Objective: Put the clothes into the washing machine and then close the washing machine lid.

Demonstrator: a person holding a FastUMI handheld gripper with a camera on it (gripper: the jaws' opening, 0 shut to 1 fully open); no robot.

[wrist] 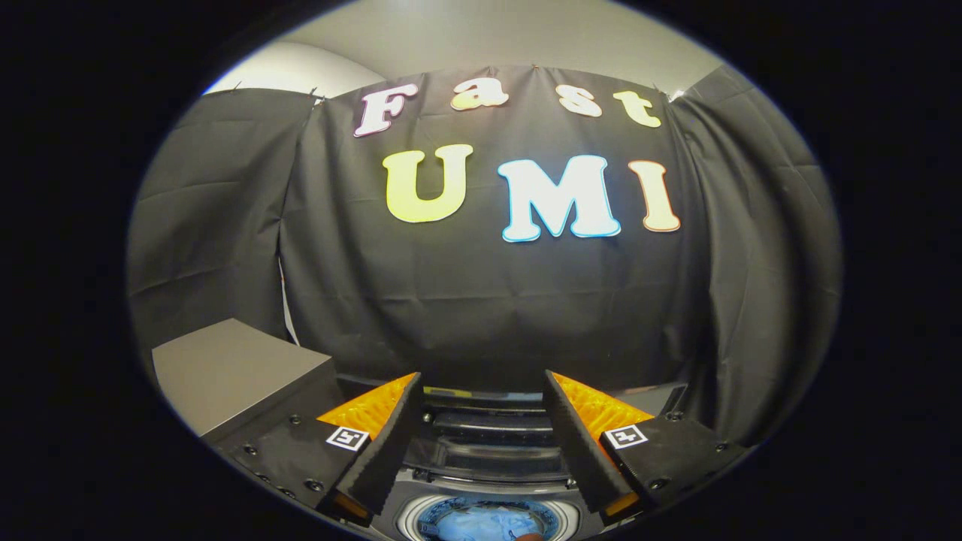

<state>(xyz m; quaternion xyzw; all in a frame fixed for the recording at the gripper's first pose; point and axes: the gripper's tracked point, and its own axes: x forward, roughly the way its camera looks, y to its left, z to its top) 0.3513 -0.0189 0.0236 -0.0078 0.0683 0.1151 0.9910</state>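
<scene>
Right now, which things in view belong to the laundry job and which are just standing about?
Part of the job:
- washing machine, below and between the fingers, lid up
- drum, something pale blue inside, likely clothes
- gripper, fingers apart, holding nothing

Just standing about:
- grey box, beside the machine, beyond one finger
- black cloth wall, behind everything
</scene>
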